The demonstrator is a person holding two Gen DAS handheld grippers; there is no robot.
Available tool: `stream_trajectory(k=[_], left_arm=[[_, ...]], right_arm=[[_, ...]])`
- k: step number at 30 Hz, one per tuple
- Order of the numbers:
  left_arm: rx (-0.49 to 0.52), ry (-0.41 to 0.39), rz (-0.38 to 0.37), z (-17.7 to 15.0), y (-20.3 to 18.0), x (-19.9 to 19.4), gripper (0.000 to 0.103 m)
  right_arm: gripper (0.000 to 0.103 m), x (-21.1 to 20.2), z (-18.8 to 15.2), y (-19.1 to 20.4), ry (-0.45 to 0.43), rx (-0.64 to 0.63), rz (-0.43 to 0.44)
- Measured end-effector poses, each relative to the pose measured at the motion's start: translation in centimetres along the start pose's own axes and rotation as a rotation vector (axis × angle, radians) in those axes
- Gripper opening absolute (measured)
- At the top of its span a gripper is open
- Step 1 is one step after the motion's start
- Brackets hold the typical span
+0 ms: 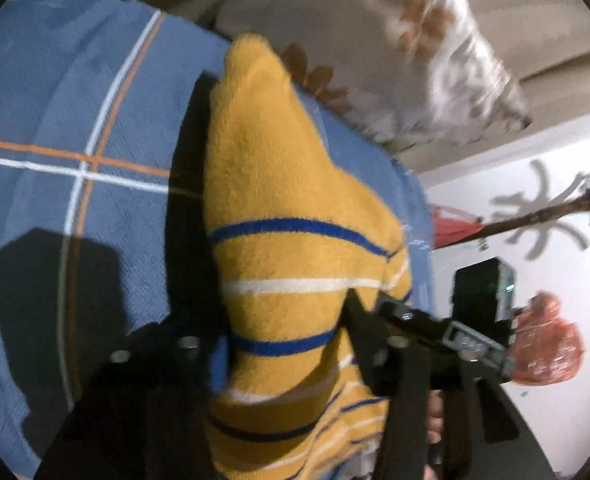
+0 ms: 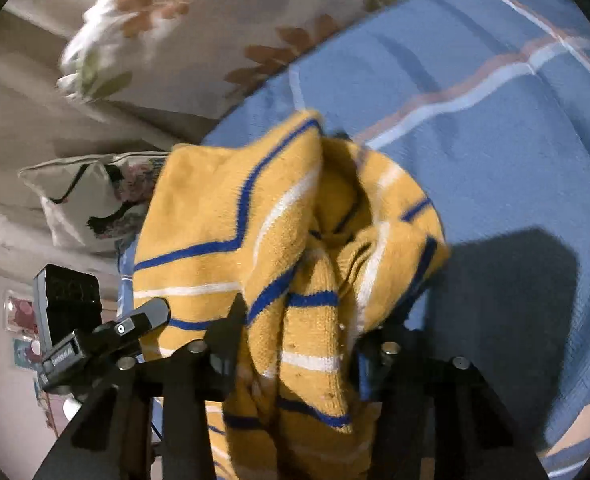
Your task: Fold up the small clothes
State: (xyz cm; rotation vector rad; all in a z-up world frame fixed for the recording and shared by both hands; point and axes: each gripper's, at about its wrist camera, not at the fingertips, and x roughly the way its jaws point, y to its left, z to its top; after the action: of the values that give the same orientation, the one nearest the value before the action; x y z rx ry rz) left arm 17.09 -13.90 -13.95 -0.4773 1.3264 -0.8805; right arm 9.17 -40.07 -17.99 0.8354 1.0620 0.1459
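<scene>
Yellow striped sweater (image 1: 295,240) pinched between both grippers' jaws.

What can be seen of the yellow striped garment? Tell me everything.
The yellow striped garment is a fuzzy mustard knit with thin blue and white stripes. It is bunched and creased, not flat, held up above the blue checked bedcover. The left gripper and the right gripper are each shut on a bunched part of it. In the right wrist view it sags into deep folds. Its full shape is hidden.
</scene>
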Motion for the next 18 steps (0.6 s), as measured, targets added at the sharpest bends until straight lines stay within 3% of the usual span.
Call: stream_trajectory(k=[6,9,11,14,18], left_arm=[[0.051,-0.095,0.036,2.4,-2.4,-5.9,0.042],[0.061,-0.119,0.152,4.4,-2.2,-6.7,0.048],[0.074,-0.11,0.279,5.3,-1.5,-5.4,0.048],[0.09,-0.052,0.398,4.8,0.0,-3.4,0.047],[0.12,-0.071,0.399,2.8,-0.1,-4.3,0.047]], right_arm=[[0.044,-1.1,1.5,5.3,-0.068,-0.056,0.126],[0.05,0.3,3.0,5.9,-0.073,-0.056,0.134],[0.054,2.6,3.9,5.0,-0.063,-0.058,0.021],[0.059,4.3,3.2,3.1,-0.054,-0.096,-0.211],[0.059,1.9,2.6,4.8,-0.105,-0.124,-0.253]])
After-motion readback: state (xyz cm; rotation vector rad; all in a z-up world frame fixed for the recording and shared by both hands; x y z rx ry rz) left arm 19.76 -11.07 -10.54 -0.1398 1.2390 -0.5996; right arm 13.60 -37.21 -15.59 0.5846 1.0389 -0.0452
